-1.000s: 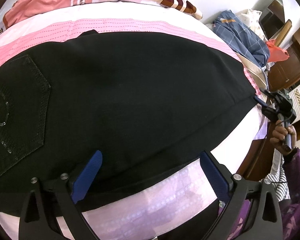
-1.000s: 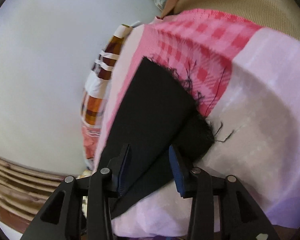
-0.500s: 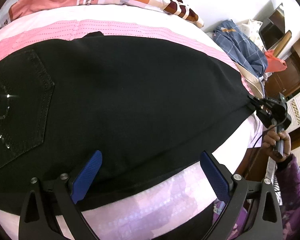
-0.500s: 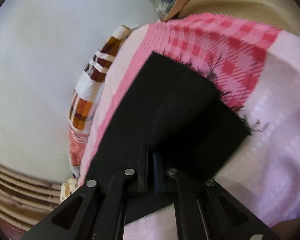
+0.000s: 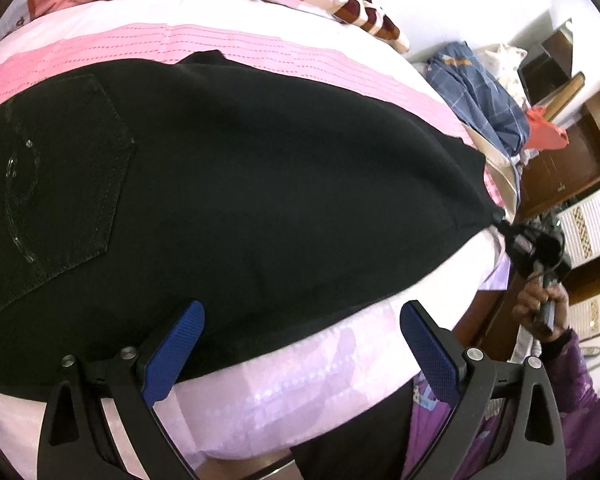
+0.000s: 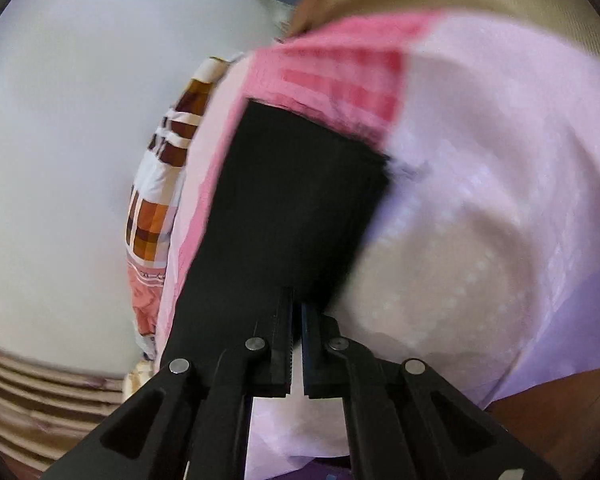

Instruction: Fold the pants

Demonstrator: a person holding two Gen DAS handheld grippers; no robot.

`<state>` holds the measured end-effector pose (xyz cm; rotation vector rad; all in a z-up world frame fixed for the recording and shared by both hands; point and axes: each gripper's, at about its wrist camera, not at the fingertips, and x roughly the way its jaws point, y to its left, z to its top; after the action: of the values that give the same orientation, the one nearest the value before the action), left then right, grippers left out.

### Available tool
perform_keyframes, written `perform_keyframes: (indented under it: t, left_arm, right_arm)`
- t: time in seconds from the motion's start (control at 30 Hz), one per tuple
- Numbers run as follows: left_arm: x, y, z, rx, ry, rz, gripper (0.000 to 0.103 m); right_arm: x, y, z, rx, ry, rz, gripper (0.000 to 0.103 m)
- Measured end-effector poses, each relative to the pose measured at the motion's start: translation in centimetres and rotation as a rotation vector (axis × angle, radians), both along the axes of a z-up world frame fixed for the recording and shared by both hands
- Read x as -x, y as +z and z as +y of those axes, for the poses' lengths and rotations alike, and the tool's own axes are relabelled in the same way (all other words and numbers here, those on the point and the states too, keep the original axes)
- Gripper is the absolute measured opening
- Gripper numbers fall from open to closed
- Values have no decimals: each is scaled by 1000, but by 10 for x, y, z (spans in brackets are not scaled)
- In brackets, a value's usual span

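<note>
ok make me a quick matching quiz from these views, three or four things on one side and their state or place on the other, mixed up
Things:
1. left tool
2. right tool
3. black pants
4. blue checked cloth

States or places:
A. bunched up beyond the far corner of the bed
B. clamped shut on a pant leg end
C. spread flat across the pink bedsheet
D. jaws wide open, holding nothing

Pairs: 1-D, 2-B, 3-C, 4-A

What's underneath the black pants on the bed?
The black pants lie on a pink and lilac bedsheet, visible all around them. Whatever sits directly beneath the fabric is covered.
</note>
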<state>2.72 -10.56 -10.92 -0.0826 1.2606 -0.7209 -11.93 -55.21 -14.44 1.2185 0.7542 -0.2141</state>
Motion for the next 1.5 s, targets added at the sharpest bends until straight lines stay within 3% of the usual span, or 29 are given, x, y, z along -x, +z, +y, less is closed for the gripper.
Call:
perform_keyframes:
  t: [0.13,0.27,0.3,0.37,0.43,0.53,0.67,0.77,0.9,1.03,1.1,1.33,1.4,1.5]
  left_arm:
    - [2,6,-4,-1,-25,-20,98]
    - [4,6,1,9,-13,-15,98]
    - [4,7,2,17,-7,-10,98]
    - [5,12,5,24,2,-14,98]
    - [6,18,6,32,1,-26,98]
    - [9,31,8,43,-4,-75,98]
    - [9,38,10,25,18,-169,98]
    - [7,33,16,30,63,-185,98]
    - [4,20,32,52,127,-164,98]
    - [2,11,43,80,163,-132,98]
    - [1,8,48,88,169,-128,98]
    - [-1,-2,58,110,174,-99,98]
    - [-2,-2,59,116,176,-99,98]
    - [-2,0,61,111,174,-99,98]
  right_arm:
    - [-2,10,-7,33,-1,8,2]
    - [10,-13,-12,-72,-43,22,4]
    - [14,-8,-10,-58,-60,16,9]
    - [21,5,-5,-18,-91,35,11]
    - [26,20,9,-49,-102,-14,11]
    - [7,32,60,-122,56,-107,11]
    - [-32,12,131,-277,266,-133,11]
    - [-52,-6,157,-364,315,-102,11]
    - [-76,-17,176,-365,338,-45,12]
    - [-80,-27,181,-346,290,-7,33]
    - [-80,-31,184,-370,266,-20,33]
    - [-103,-26,211,-271,291,-15,33]
    - [-105,-26,214,-251,303,-7,7]
    - [-104,-24,216,-262,315,1,6]
